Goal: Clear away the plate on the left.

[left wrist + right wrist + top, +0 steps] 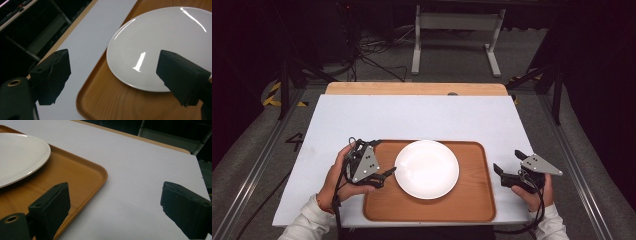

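Observation:
A white plate (427, 169) lies empty in the middle of a wooden tray (472, 200) near the table's front edge. My left gripper (383, 159) hovers at the tray's left end, open, its jaws spread wide. In the left gripper view (113, 60), one jaw stands over the white table and the other over the plate (162, 42) on the tray (105, 100). My right gripper (508, 161) is just off the tray's right end, also open and holding nothing. In the right gripper view (115, 192), its jaws straddle the corner of the tray (75, 170), with the plate (17, 155) at the left.
The tray rests on a white table top (422, 115) with a wooden strip (412, 88) along the far edge. Beyond it are a dark floor with cables and a white metal stand (457, 30). Metal rails run down both sides of the table.

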Available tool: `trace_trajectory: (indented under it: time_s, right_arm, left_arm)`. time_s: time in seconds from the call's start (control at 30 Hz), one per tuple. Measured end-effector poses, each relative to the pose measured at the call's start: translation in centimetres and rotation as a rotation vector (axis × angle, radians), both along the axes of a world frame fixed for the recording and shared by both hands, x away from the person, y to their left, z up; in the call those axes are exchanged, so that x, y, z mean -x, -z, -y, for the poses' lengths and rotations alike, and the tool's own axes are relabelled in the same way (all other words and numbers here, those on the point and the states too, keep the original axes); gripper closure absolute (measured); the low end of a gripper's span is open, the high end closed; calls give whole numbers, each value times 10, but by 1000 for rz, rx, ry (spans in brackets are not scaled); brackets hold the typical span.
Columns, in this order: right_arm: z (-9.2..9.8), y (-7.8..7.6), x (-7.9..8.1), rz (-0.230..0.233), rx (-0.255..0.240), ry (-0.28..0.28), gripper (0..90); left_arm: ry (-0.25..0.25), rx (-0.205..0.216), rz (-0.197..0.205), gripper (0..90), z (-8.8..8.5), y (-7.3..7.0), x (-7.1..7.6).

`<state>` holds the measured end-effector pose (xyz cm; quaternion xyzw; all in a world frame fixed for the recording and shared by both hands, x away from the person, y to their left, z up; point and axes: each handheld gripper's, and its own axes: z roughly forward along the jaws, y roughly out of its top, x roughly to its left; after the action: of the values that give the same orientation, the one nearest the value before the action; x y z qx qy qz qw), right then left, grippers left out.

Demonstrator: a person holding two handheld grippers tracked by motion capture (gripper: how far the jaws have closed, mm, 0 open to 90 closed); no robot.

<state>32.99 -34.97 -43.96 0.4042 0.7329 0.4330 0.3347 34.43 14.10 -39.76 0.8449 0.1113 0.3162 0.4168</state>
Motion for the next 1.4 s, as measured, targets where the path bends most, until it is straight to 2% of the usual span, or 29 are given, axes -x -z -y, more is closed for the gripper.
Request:
trace_trajectory:
  time_s: [0.77,1.1,1.17,1.4]
  right_arm:
    - [-1,0,0,1,2,-8,96]
    - [-2,0,0,0,3,-12,96]
    - [-2,0,0,1,2,-12,96]
    - [-2,0,0,-1,2,-11,96]
  left_arm:
    - [-89,12,-21,125,-38,6,-7]
    - [-128,13,-43,122,-58,13,-11]
    - [-140,29,-56,122,-65,16,-12]
    - [-168,22,-81,124,-77,23,-15]
